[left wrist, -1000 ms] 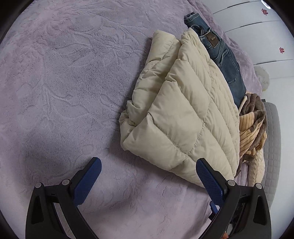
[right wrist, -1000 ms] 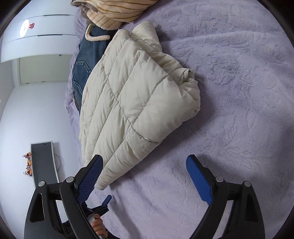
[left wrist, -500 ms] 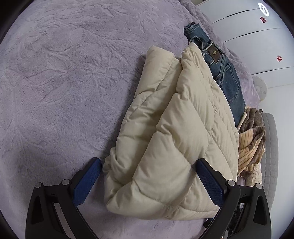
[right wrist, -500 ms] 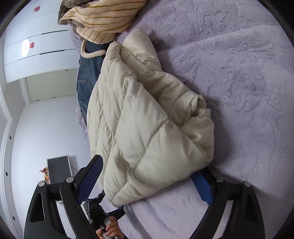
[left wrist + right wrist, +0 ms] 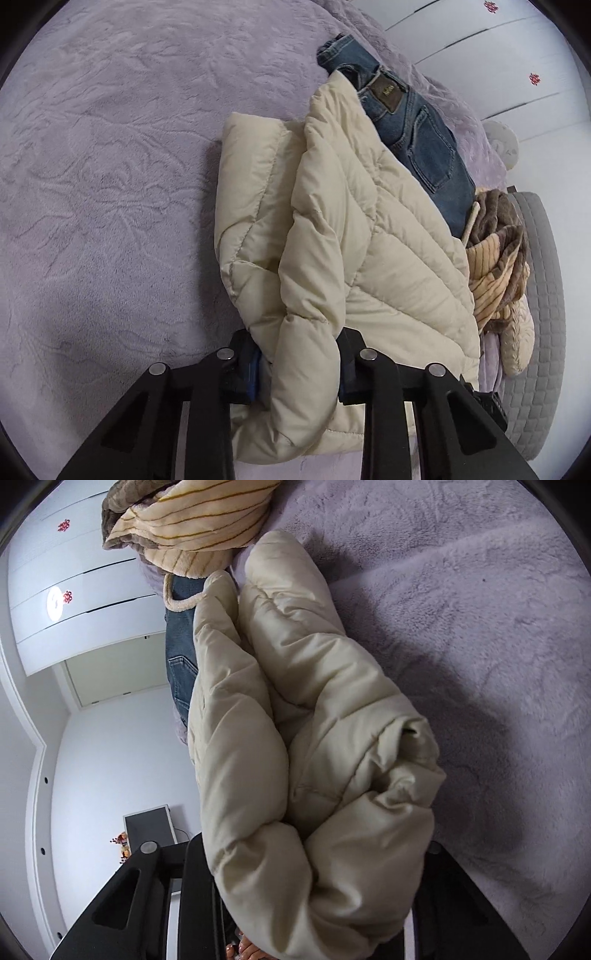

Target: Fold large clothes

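Note:
A cream quilted puffer jacket (image 5: 354, 236) lies folded on a lilac plush bedspread (image 5: 110, 166). My left gripper (image 5: 299, 365) is shut on the jacket's near edge, with the fabric bulging up between its fingers. In the right wrist view the same jacket (image 5: 317, 760) fills the middle, bunched and partly lifted. My right gripper (image 5: 314, 893) is closed on a thick fold of it; the fingertips are hidden under the fabric.
Folded blue jeans (image 5: 410, 133) lie just beyond the jacket. A striped beige and brown garment (image 5: 495, 258) is heaped beside them, seen also in the right wrist view (image 5: 199, 520). A grey quilted mattress edge (image 5: 543, 314) and white wardrobe doors (image 5: 85, 590) lie beyond.
Both grippers moved in to the jacket and closed on opposite edges of it. The jacket is now bunched and pulled up on the right gripper's side.

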`<action>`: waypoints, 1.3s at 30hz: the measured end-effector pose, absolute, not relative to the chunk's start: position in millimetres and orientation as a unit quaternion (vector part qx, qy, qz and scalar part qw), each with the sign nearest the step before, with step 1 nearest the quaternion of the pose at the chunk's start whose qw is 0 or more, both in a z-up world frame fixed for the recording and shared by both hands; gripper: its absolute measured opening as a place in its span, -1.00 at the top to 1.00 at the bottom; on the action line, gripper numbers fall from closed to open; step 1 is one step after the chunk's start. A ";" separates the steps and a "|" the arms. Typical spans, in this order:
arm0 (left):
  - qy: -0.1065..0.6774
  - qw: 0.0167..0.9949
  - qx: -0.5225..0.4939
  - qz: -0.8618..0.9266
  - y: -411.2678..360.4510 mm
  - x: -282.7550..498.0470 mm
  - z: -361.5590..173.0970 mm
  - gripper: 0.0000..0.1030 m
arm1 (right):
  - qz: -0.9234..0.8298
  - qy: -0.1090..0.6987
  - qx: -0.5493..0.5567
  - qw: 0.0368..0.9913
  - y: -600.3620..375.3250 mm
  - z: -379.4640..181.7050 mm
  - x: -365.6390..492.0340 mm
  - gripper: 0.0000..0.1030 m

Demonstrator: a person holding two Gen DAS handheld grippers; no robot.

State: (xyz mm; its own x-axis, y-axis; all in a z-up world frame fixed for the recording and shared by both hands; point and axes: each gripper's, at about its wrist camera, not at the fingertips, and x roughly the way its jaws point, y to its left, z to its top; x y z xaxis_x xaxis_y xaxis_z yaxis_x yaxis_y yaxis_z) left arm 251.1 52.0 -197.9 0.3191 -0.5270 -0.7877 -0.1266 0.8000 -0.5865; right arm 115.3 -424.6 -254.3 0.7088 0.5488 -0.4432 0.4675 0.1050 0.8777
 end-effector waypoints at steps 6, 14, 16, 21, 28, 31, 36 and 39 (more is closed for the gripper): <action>0.558 0.761 -0.292 -0.156 57.6 240.1 -175.0 0.44 | 0.051 0.359 0.680 0.637 -425.8 -243.5 102.8 0.46; 0.567 0.754 -0.282 -0.177 73.0 197.8 -157.3 0.44 | 0.062 0.350 0.688 0.633 -418.8 -228.0 75.0 0.46; 0.573 0.749 -0.282 -0.178 78.7 184.1 -156.0 0.44 | 0.064 0.350 0.692 0.628 -415.4 -227.1 60.8 0.46; 0.590 0.736 -0.283 -0.175 95.9 144.8 -157.1 0.44 | 0.061 0.355 0.703 0.613 -406.9 -229.6 24.6 0.46; 0.630 0.727 -0.218 -0.162 106.2 94.2 -177.1 0.43 | 0.045 0.374 0.708 0.598 -389.7 -242.7 -29.4 0.45; 0.649 0.715 -0.216 -0.146 111.1 80.5 -194.7 0.39 | 0.029 0.391 0.709 0.587 -385.3 -255.3 -38.2 0.45; 0.660 0.713 -0.208 -0.117 119.8 74.8 -198.9 0.07 | -0.001 0.417 0.699 0.581 -382.0 -266.3 -45.9 0.26; 0.662 0.721 -0.180 -0.096 119.8 76.4 -192.4 -0.31 | -0.016 0.434 0.682 0.588 -381.5 -258.6 -43.3 0.08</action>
State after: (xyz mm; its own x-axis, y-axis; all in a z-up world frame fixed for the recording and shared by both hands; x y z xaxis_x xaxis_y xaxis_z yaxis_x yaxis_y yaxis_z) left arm 76.4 119.8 -192.4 0.1053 -0.3778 -0.9199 -0.0999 0.9163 -0.3878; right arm -43.3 -381.5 -258.6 0.6230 0.5734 -0.5321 0.6104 0.0692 0.7891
